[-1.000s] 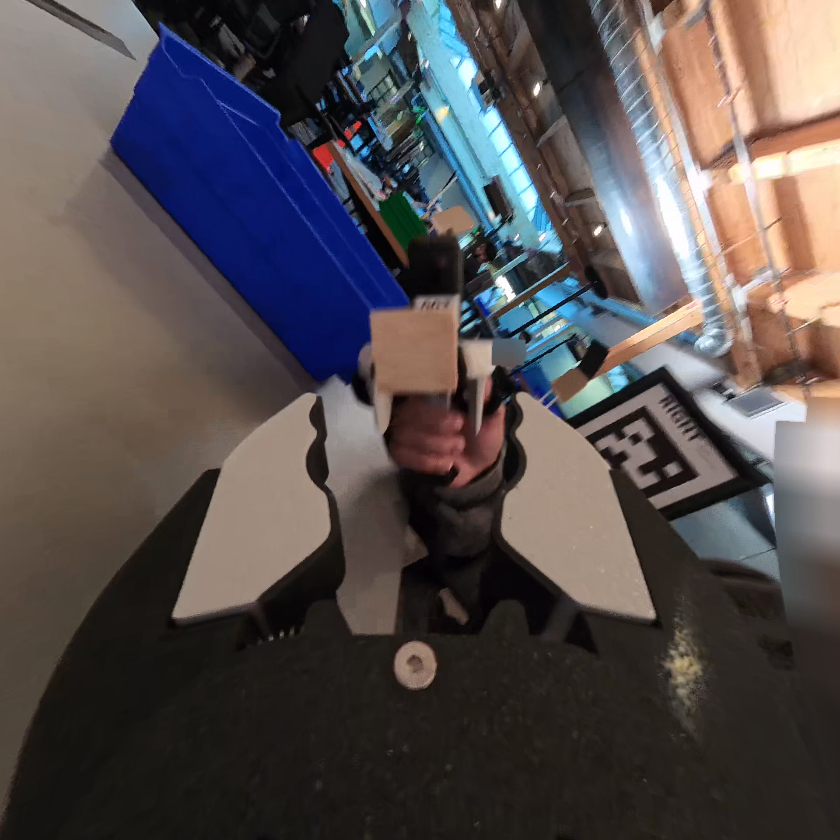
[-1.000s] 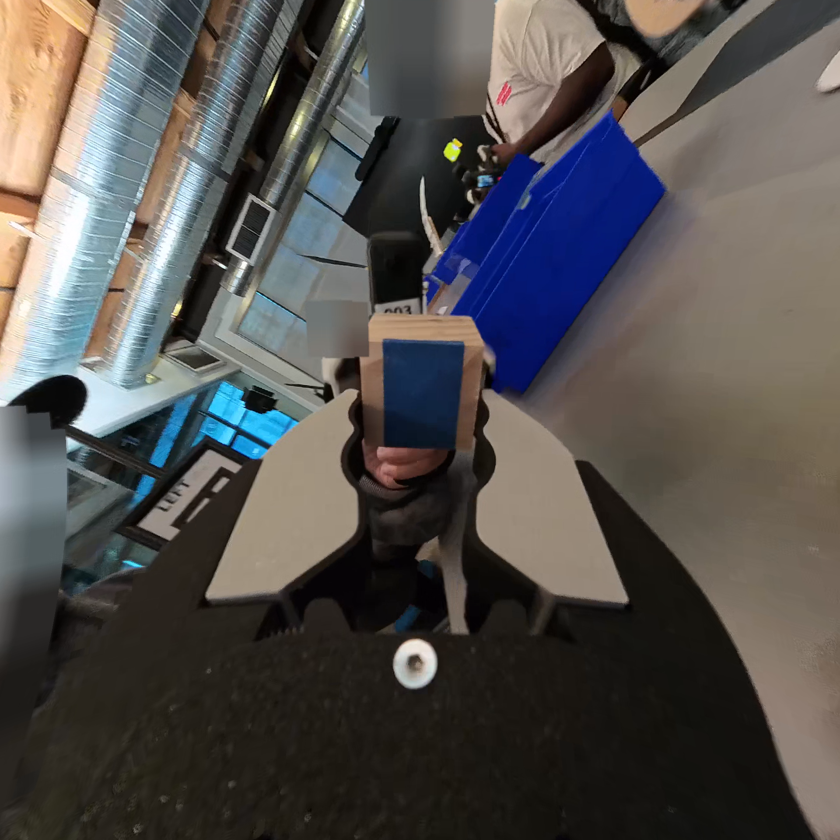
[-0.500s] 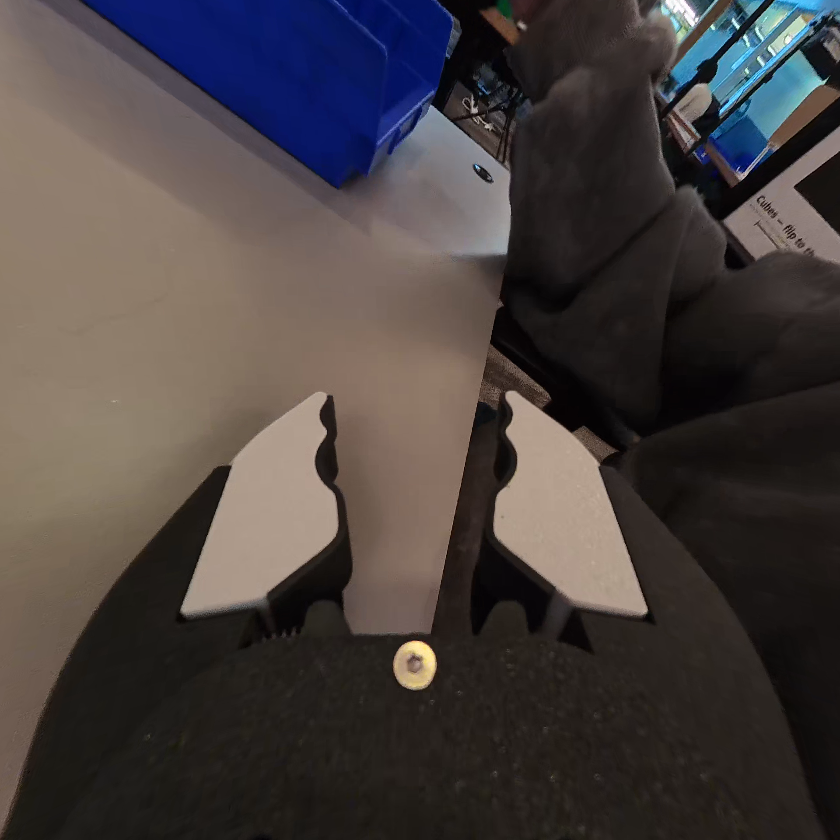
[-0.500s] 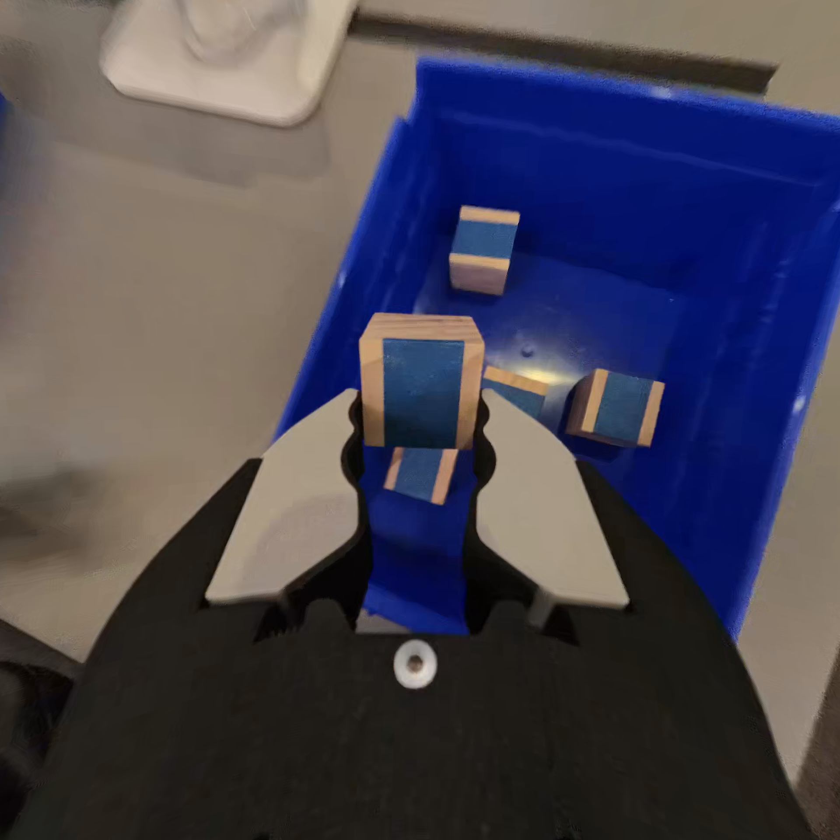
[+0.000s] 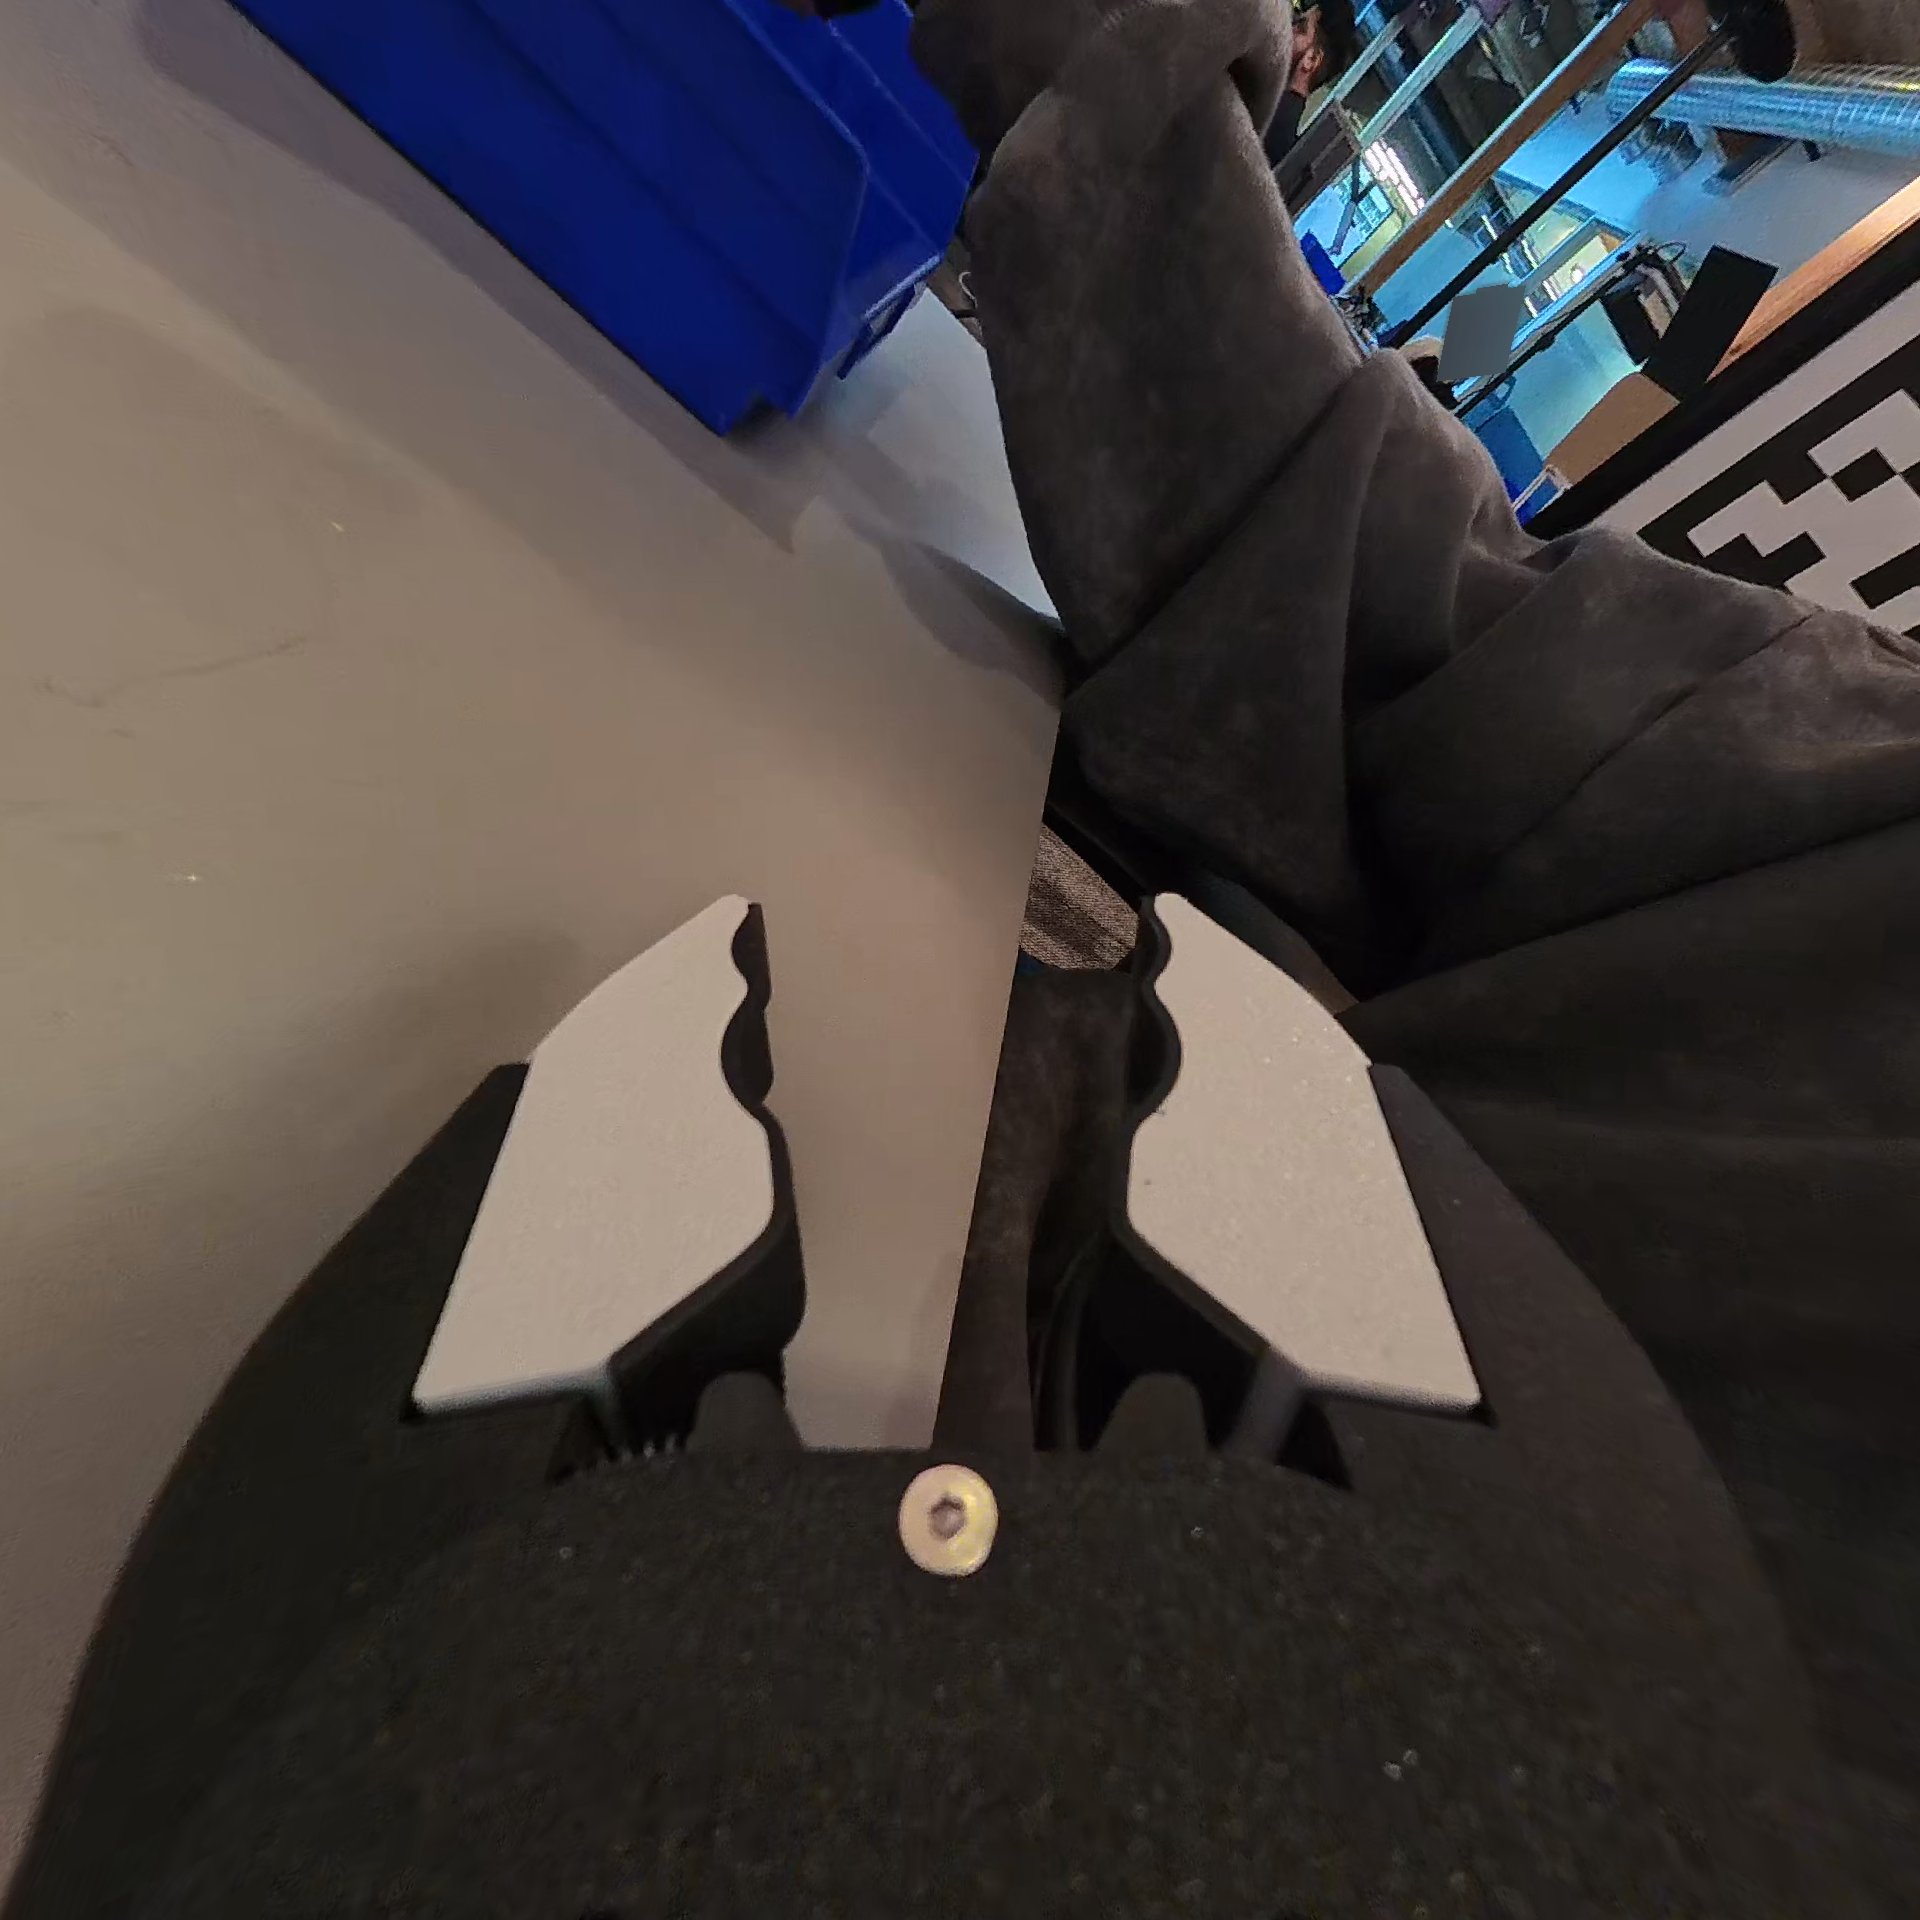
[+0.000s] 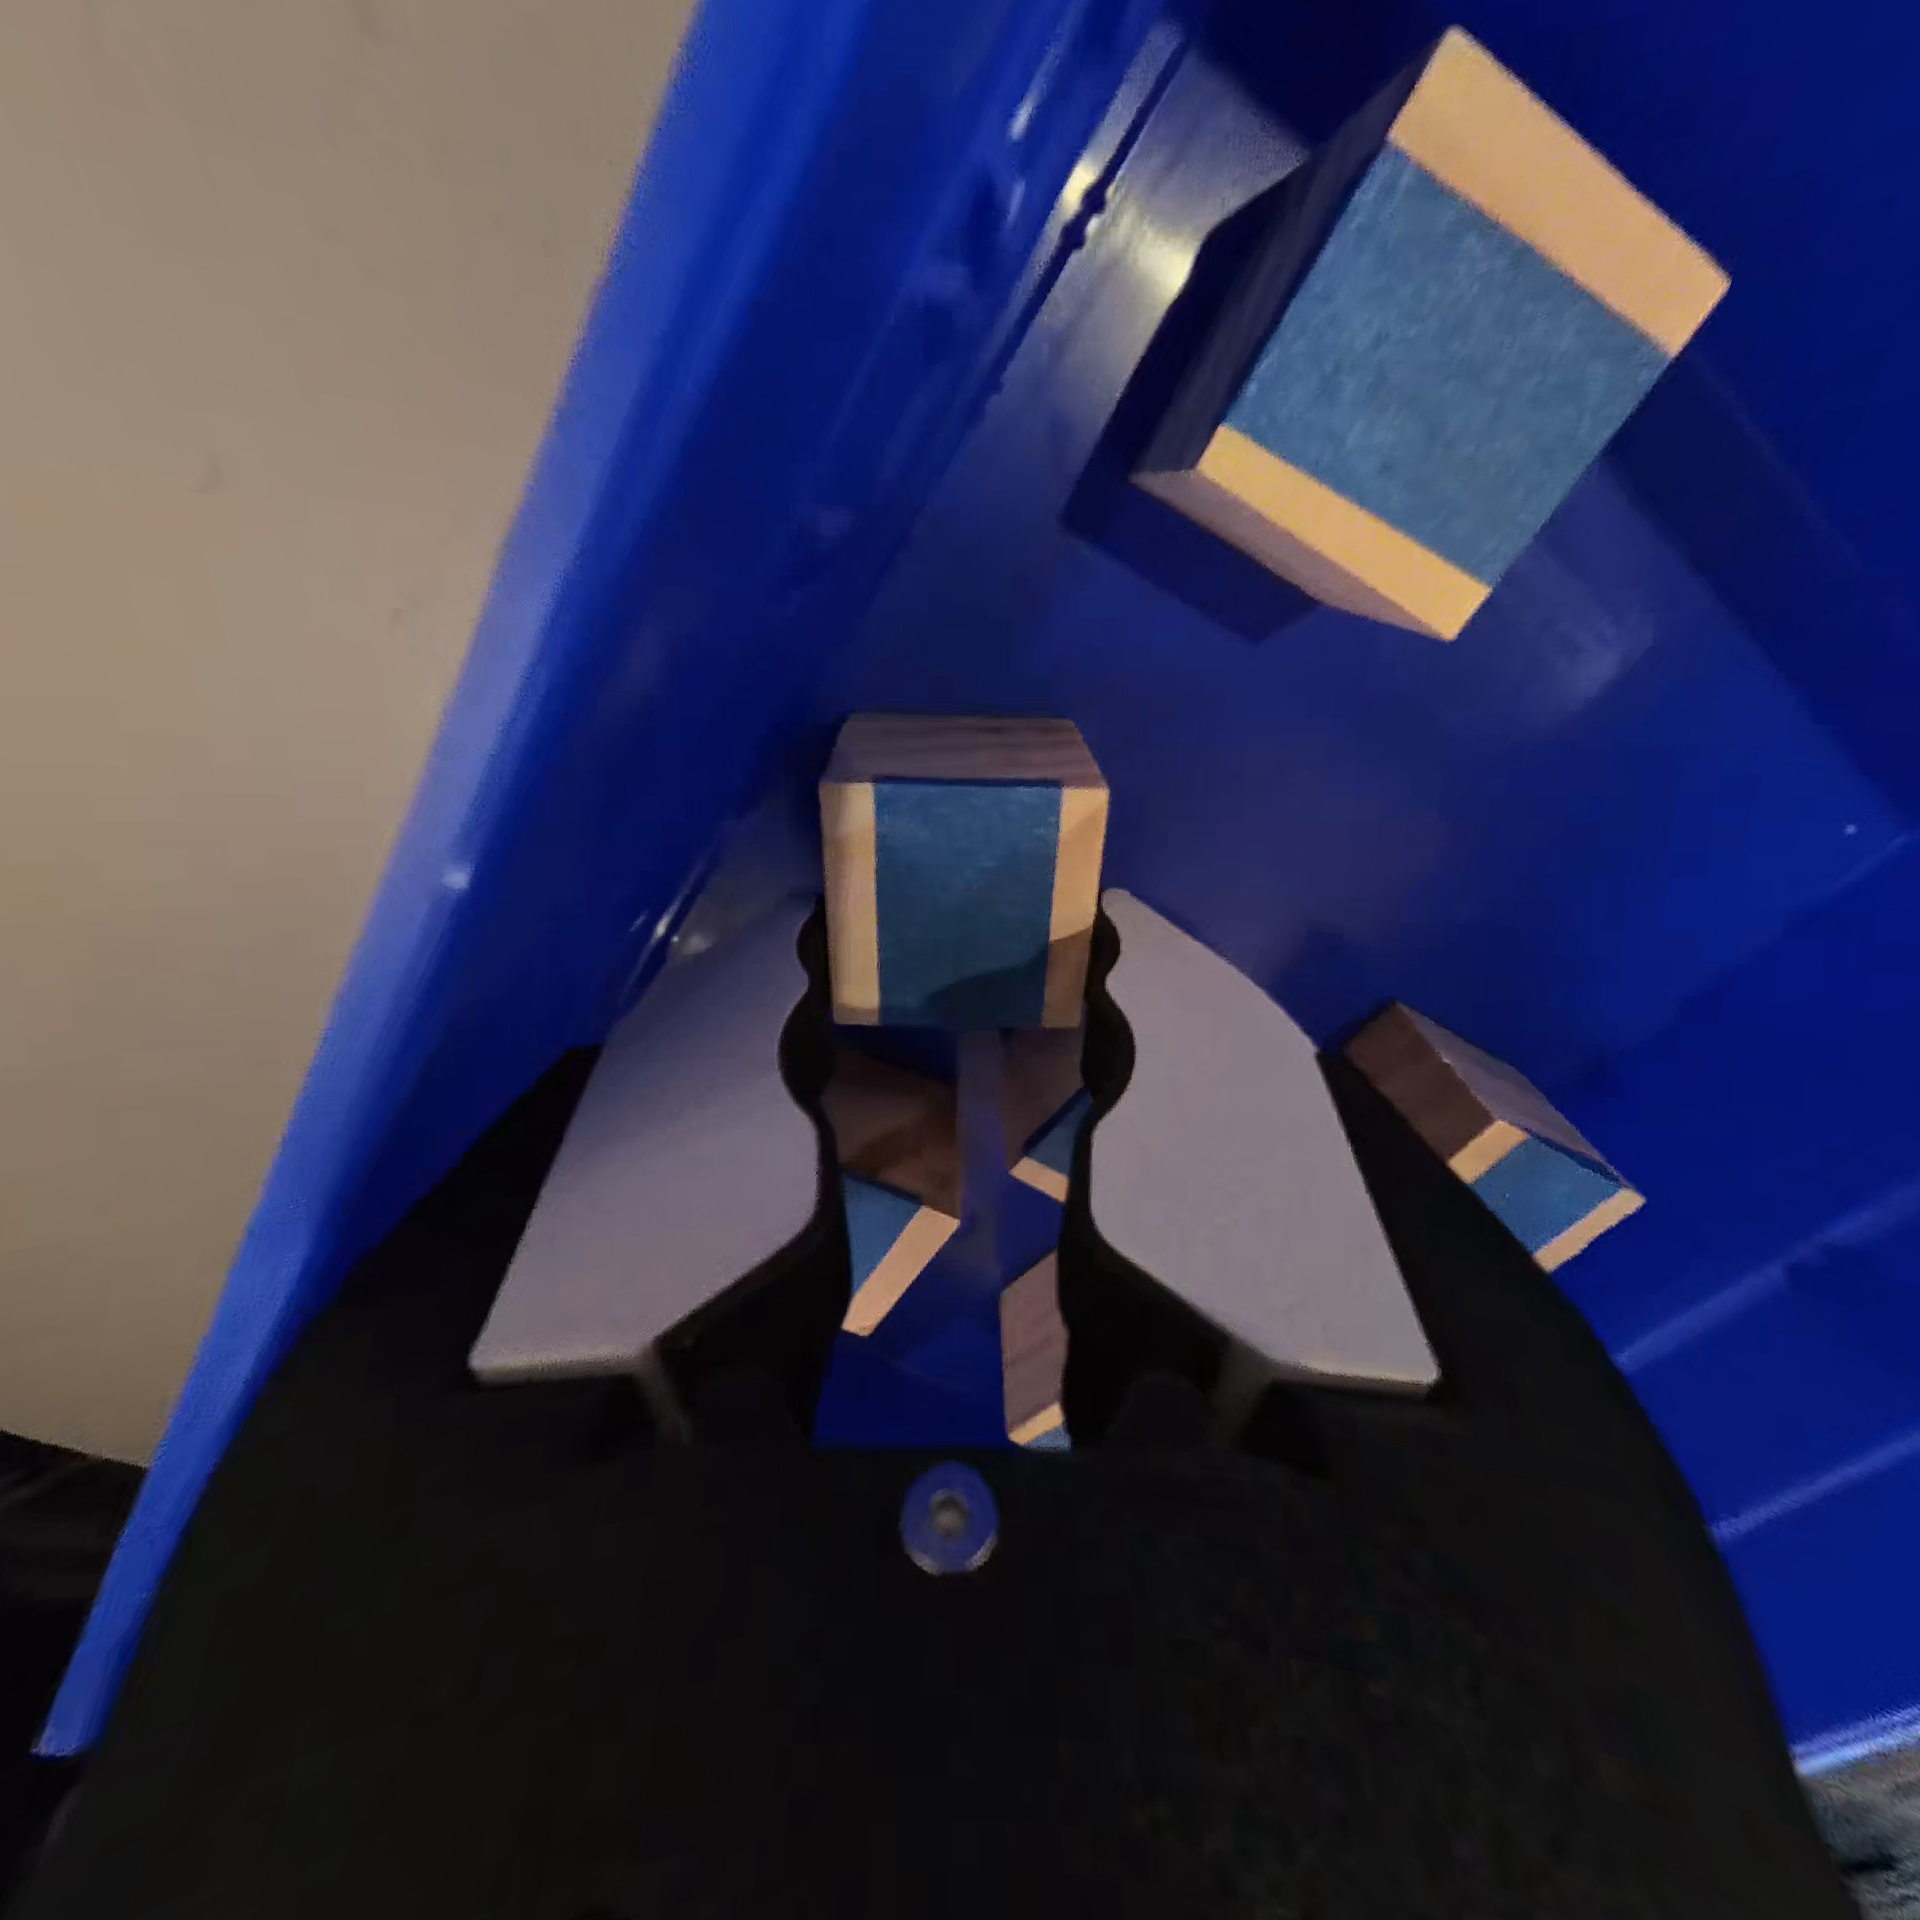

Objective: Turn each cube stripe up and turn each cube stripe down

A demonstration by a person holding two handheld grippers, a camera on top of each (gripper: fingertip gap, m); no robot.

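My right gripper (image 6: 961, 914) is shut on a wooden cube (image 6: 961, 873) with a blue stripe that faces the camera. It holds the cube low inside a blue bin (image 6: 727, 520). Other striped cubes lie on the bin floor: one at the upper right (image 6: 1423, 343), one at the right (image 6: 1496, 1143), and two partly hidden behind my fingers (image 6: 894, 1205). My left gripper (image 5: 945, 925) is open and empty over the near edge of the grey table (image 5: 364, 727).
Blue bins (image 5: 644, 187) stand on the table at the back of the left wrist view. A person's grey sleeve (image 5: 1195, 416) reaches across to the right. A black-and-white marker board (image 5: 1808, 488) is at the far right.
My right gripper has dropped with the cube from above the bin down into it, close to the floor. My left gripper has stayed open near the table edge with a slight shift.
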